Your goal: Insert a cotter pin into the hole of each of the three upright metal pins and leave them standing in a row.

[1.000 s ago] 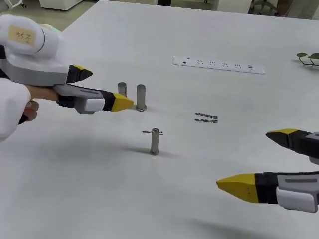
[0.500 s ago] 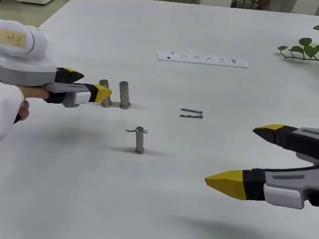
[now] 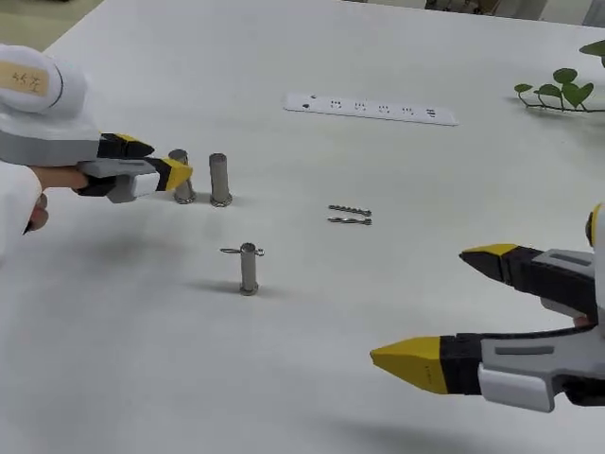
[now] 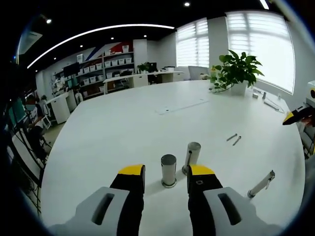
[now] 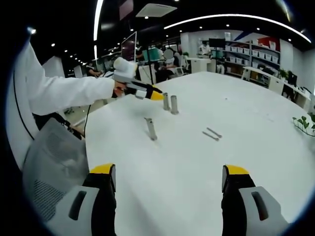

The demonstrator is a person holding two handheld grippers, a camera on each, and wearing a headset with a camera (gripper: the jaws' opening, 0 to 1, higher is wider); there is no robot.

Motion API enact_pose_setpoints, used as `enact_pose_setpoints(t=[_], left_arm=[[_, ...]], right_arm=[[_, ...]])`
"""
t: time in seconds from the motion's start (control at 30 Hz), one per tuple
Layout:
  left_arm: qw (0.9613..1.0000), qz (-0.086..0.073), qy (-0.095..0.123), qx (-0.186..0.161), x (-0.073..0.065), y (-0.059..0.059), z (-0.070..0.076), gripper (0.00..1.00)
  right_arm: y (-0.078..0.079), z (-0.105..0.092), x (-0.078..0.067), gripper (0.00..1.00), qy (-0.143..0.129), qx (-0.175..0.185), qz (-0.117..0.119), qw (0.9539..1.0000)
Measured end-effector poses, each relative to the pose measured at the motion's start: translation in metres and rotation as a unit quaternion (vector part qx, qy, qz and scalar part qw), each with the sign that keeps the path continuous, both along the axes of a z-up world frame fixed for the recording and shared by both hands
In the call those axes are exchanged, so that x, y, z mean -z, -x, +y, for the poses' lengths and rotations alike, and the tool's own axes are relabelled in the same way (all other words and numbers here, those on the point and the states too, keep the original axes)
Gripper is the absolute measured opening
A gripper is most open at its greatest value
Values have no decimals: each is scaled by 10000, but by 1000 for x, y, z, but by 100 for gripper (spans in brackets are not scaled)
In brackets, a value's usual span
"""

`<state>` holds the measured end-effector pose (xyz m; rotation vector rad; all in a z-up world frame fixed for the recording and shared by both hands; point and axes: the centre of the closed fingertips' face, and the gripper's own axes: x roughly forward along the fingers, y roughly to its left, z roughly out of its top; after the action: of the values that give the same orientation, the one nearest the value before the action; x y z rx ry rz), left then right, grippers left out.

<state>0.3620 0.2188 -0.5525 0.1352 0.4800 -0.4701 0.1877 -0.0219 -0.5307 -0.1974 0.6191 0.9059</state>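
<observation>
1. State: left hand-held gripper has its jaws partly open and holds nothing. In the left gripper view the outer bare pin stands in the gap at the jaw tips, with clearance on both sides and no contact that I can see.
2. Right hand-held gripper is wide open and empty, low over the table and well apart from the parts.
3. Parts: the outer bare pin and the second bare pin stand upright just beside each other. The finished pin, with its cotter through the top, stands alone nearer the person. Two loose cotter pins lie side by side to the right, between the metal pins and the right hand-held gripper.
4. Step in hand, as I read it: clamp the outer bare pin so the right side can feed a cotter.
5. Centre the jaws before closing, since an off-centre close tips the pin into its neighbour.
6. Grip low on the shank. I can't see the cross-hole from here, so keep the top clear and check which way it faces.
7. Right side: take one cotter only, by the looped end. They lie very close together, so come in from the outside.
8. Risk: the second bare pin is tight against the far jaw, so close slowly.
</observation>
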Motion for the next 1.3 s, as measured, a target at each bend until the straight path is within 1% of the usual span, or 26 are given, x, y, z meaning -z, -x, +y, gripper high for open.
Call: enact_pose_setpoints(t=[0.07,0.13,0.23,0.27,0.3,0.37,0.4,0.5,0.53,0.57,0.63,0.67,0.7,0.77,0.87,0.93,1.03,1.1,1.17,1.2,1.23,1.3], left_arm=[[10000,30,2,21,3,-1,-2,28],[10000,27,-21,-3,5,-3,-3,27],[10000,26,-51,-2,8,-5,-5,24],[10000,9,-84,5,8,-6,-6,21],[9999,34,-76,57,10,-5,-8,18],[10000,32,-42,57,10,-5,-10,11],[10000,24,-45,47,10,-6,-10,10],[10000,14,-39,1,11,-8,-13,11],[10000,-7,-89,-40,12,-9,-12,10],[10000,-4,-86,-43,12,-8,-13,10],[9998,-36,-170,-51,12,-8,-14,11],[9996,-56,-278,-6,12,-7,-14,11],[9997,-39,-231,-32,12,-7,-14,11],[9998,73,-63,-152,11,-6,-12,10],[9997,16,-144,-185,11,-5,-13,10],[9996,21,-149,-242,11,-4,-13,10],[9995,9,-179,-276,10,-4,-13,9],[9993,-18,-278,-247,10,-2,-12,9],[9992,-1,-309,-240,9,2,-11,9],[9993,12,-273,-253,8,5,-10,9],[9994,33,-186,-299,7,7,-9,9],[9993,27,-106,-351,5,11,-8,9]], right_arm=[[0,1,0,87,-52,4,31,10000],[0,2,-1,87,-107,23,55,9999],[-1,2,0,86,-82,2,59,9999],[-1,2,0,86,-77,-1,65,9999],[-1,2,1,87,-84,17,77,9999],[-1,1,2,86,-85,17,102,9999],[-1,1,3,86,-82,15,108,9999],[0,1,4,86,-84,5,129,9999],[0,2,4,86,-88,4,134,9999],[0,2,4,86,-90,5,141,9999],[0,2,5,86,-92,0,142,9999],[0,2,5,86,-92,-5,141,9999],[0,2,5,85,-92,-11,139,9999],[0,2,5,85,-97,-7,142,9999],[0,2,6,86,-97,-7,177,9998],[-2,1,6,86,-62,6,166,9998],[-4,1,3,86,-97,28,146,9998],[-4,1,2,86,-90,19,117,9999],[-4,1,2,86,-76,13,101,9999],[-4,1,2,86,-82,17,103,9999],[-3,2,2,86,-93,20,109,9999],[-2,2,2,86,-97,18,113,9999]])
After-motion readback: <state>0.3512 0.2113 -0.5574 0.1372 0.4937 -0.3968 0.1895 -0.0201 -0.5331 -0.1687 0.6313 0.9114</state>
